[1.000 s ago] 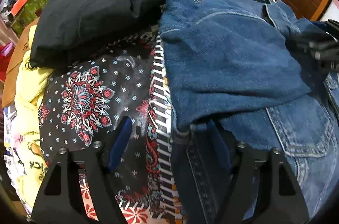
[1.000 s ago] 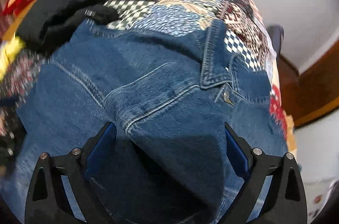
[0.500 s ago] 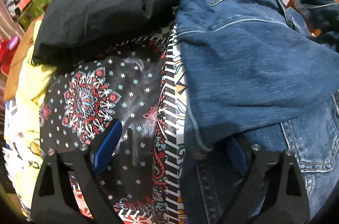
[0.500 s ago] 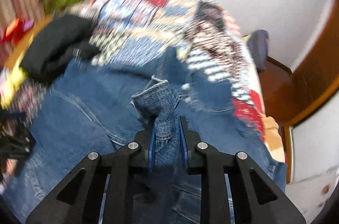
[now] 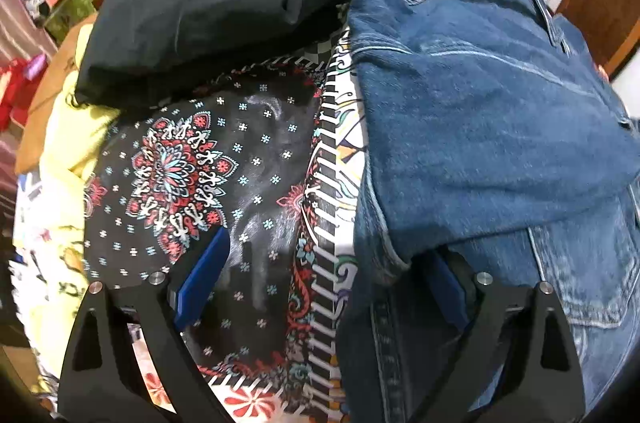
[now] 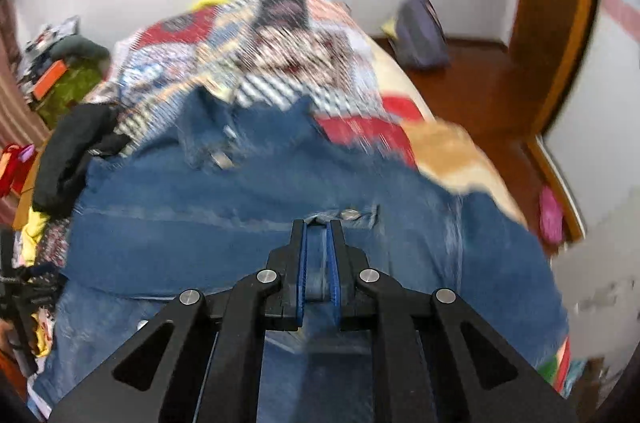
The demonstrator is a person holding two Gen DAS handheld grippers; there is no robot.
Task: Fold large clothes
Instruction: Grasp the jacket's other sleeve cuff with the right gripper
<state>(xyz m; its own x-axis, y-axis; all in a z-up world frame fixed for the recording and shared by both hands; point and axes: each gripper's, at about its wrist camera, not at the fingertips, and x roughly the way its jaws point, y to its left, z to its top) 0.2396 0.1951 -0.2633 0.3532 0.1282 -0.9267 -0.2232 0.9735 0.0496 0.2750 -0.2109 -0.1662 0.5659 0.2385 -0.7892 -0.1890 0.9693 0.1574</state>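
The right gripper (image 6: 318, 223) has its fingers (image 6: 301, 263) pinched shut on a fold of the denim jacket (image 6: 224, 239), the blue pads pressing a thin strip of cloth near a metal button at the jacket's front edge. Those jaws have just been closing, and the denim is caught between them. From that pinch the jacket spreads away to the left and right across the bed (image 6: 352, 39), its collar end toward the head of the bed and its hem toward the camera, so its long axis runs up and down the bed.

The left gripper (image 5: 324, 275) stands wide, its jaws having just been opening, and nothing is pressed between them. Its right finger (image 5: 448, 287) sits under the jacket's overhanging left edge, while its left finger (image 5: 204, 271) hangs over the bare patterned bedspread (image 5: 172, 167). So the jacket's left edge lies to the right within this gap, touching or just beside one pad only.

Beyond, a black garment (image 5: 192, 3) lies bunched against the jacket's far left corner, toward the head of the bed. The right hand is the one that has the cloth; the fold likely turns on it.
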